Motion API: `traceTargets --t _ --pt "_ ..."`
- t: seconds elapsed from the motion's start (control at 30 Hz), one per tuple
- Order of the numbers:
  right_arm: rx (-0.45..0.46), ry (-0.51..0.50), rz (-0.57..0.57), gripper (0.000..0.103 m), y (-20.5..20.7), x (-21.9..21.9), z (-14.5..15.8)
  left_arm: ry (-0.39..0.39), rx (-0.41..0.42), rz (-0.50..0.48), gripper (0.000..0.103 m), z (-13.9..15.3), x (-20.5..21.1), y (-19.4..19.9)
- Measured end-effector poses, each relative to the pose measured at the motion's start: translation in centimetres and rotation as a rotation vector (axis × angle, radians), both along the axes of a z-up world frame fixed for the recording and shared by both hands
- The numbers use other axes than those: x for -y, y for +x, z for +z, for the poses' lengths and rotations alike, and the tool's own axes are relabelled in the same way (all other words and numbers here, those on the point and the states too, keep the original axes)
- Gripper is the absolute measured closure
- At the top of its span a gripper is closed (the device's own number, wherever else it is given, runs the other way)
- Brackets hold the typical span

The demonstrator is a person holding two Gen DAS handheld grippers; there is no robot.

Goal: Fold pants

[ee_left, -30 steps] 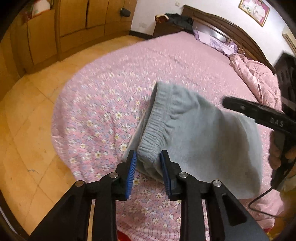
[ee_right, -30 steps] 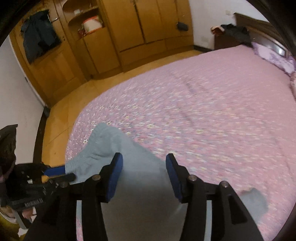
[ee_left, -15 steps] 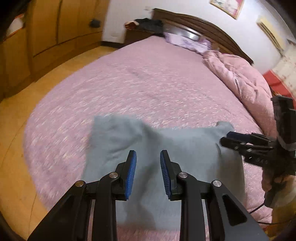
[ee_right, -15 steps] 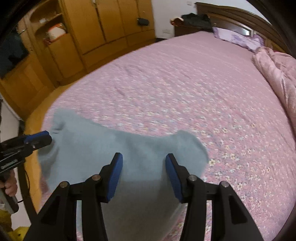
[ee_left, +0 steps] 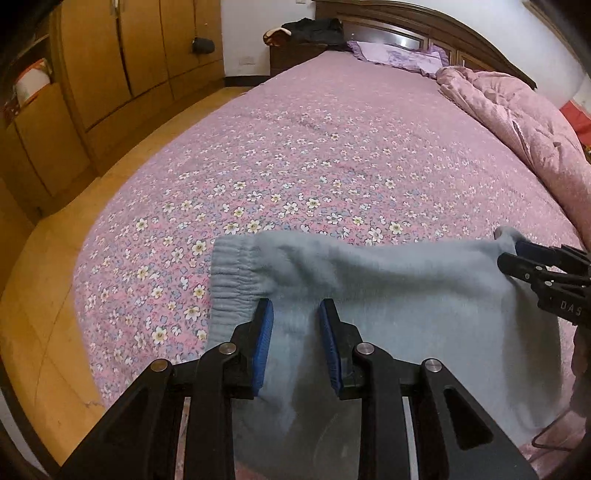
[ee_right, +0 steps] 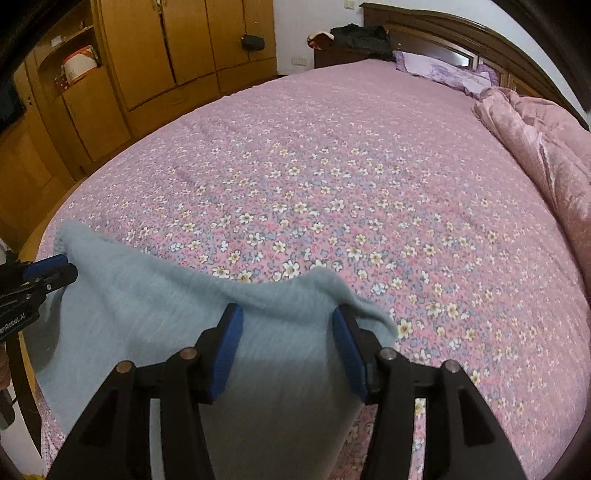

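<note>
Left wrist: grey pants [ee_left: 388, 295] (ribbed waistband) clamped by both tongs [ee_left: 296, 325] [ee_right: 287, 326].

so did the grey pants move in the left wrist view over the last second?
Yes. The grey pants have swung round: the ribbed waistband that ran up the bed toward the headboard now lies near the foot edge, the cloth spread across between the left gripper and right gripper.

White letters "DAS" stand on the black body of the right gripper [ee_left: 517, 258], at the right edge of the left wrist view. On the left gripper [ee_right: 55, 271], at the left edge of the right wrist view, white print reads "enRobot.AI", its start cut off.
</note>
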State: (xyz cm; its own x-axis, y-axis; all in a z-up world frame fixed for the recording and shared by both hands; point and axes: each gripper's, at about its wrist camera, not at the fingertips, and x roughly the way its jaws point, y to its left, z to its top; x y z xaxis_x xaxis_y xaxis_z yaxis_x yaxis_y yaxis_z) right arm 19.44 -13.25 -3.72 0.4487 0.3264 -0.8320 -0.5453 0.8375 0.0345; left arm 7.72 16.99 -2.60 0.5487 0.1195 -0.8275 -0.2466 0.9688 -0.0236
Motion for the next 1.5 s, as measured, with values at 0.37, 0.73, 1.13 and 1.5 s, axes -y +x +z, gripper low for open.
traceTargets --t 0.37,0.73,1.13,1.5 --pt "-0.010 -0.019 -0.049 0.041 -2.0 0.6 1.7 -0.045 -0.012 0.032 0.083 1.6 0.2 -1.7" --pt "-0.009 -0.005 -0.066 0.036 -3.7 1.8 3.1 -0.041 -0.027 0.002 0.082 2.2 2.1 -2.2" --pt "-0.063 0.036 -0.080 0.028 -6.9 4.1 3.8 -0.042 -0.067 -0.092 0.082 1.8 5.6 -3.0" --pt "-0.179 0.111 -0.122 0.027 -9.1 6.7 1.7 -0.055 -0.095 -0.129 0.082 0.7 7.4 -4.0"
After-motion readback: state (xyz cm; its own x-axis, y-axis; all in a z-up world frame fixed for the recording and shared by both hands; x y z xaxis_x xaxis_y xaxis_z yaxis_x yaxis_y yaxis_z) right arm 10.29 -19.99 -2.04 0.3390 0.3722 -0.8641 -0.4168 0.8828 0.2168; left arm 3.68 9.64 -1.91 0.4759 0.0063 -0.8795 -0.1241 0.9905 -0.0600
